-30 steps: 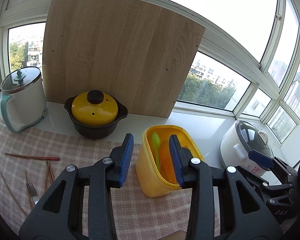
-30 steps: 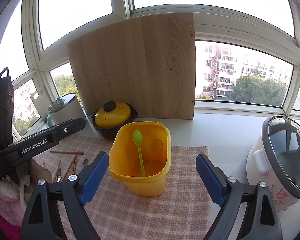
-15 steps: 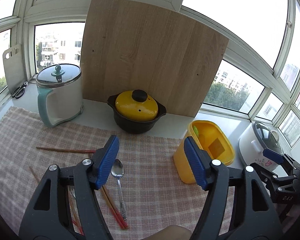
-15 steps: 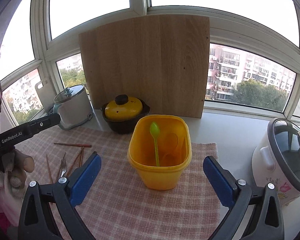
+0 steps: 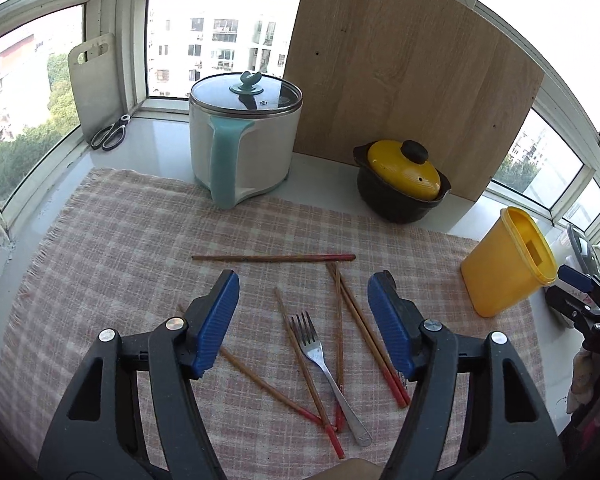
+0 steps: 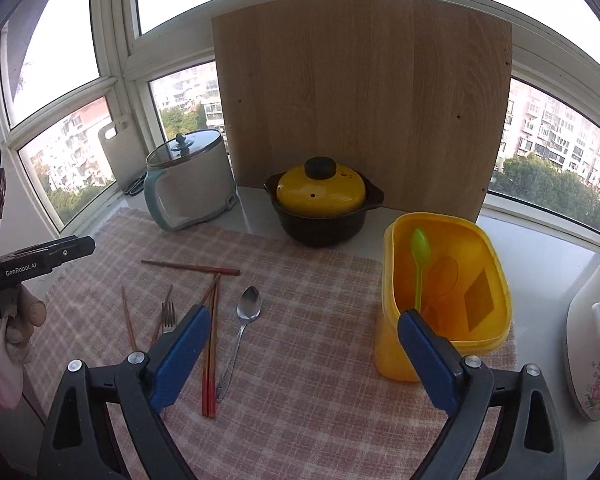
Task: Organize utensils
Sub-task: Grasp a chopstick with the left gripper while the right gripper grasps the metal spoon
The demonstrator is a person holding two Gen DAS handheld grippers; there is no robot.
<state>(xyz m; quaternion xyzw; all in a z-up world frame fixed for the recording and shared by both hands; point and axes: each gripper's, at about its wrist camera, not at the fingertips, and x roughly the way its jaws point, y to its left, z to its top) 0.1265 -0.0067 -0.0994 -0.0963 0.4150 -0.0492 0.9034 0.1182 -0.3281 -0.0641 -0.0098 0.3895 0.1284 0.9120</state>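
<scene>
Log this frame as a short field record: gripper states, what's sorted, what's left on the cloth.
left hand-held gripper: open, empty, over the loose utensils
right hand-held gripper: open, empty, beside the bin
yellow bin: upright on the checked cloth
sorted: green spoon standing in the bin
left on cloth: fork, metal spoon, several chopsticks
background: clay pot with yellow lid, white cooker

The left gripper [image 5: 303, 322] hangs over the checked cloth [image 5: 112, 248] with jaws spread wide and nothing between them. Below that gap lie the fork [image 5: 320, 354] and scattered chopsticks [image 5: 300, 352]; one chopstick [image 5: 274, 257] lies crosswise beyond the fork. The yellow bin [image 5: 504, 276] stands well right of the fork.
</scene>
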